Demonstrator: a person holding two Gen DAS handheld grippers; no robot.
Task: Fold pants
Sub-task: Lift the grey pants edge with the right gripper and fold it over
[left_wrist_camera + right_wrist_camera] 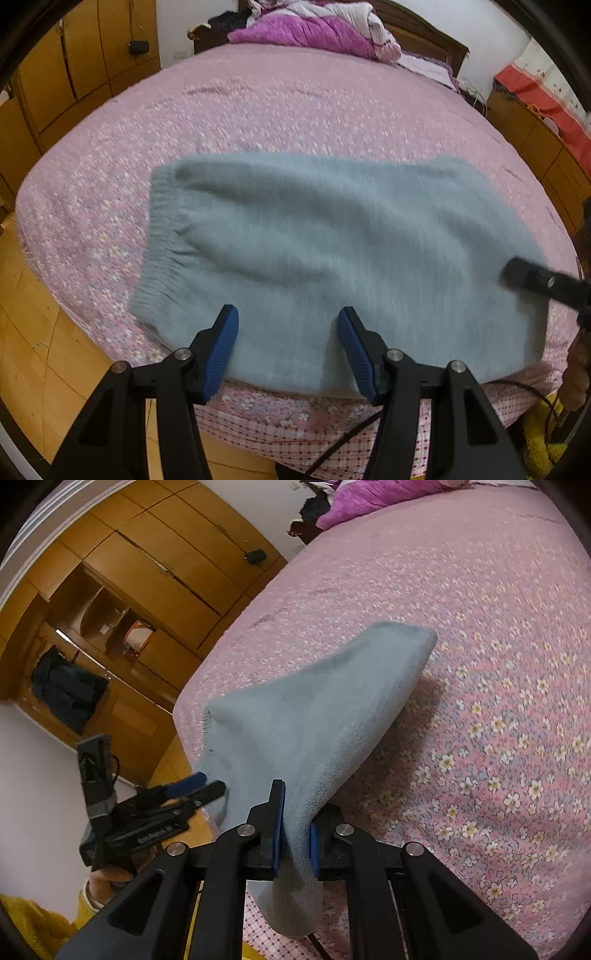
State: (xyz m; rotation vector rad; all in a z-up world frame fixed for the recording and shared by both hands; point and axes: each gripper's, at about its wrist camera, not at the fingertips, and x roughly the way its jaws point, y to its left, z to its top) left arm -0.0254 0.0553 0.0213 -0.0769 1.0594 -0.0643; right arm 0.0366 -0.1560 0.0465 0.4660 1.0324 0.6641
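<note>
Light blue fleece pants (pixel 314 251) lie folded on the pink flowered bed, ribbed waistband (pixel 162 236) at the left. My left gripper (pixel 288 332) is open, its blue pads over the near edge of the pants with nothing between them. It also shows in the right wrist view (pixel 199 786) at the pants' left edge. My right gripper (pixel 295 834) is shut on the pants (pixel 314 731), lifting their near right part off the bed. One of its fingers (pixel 532 277) shows at the right in the left wrist view.
The bed (pixel 295 103) has a pink flowered cover, with a purple quilt (pixel 314 29) piled at the headboard. Wooden wardrobes (pixel 129 590) stand left of the bed, a wooden cabinet with red cloth (pixel 543 99) at the right. Wooden floor (pixel 37 350) lies below the near edge.
</note>
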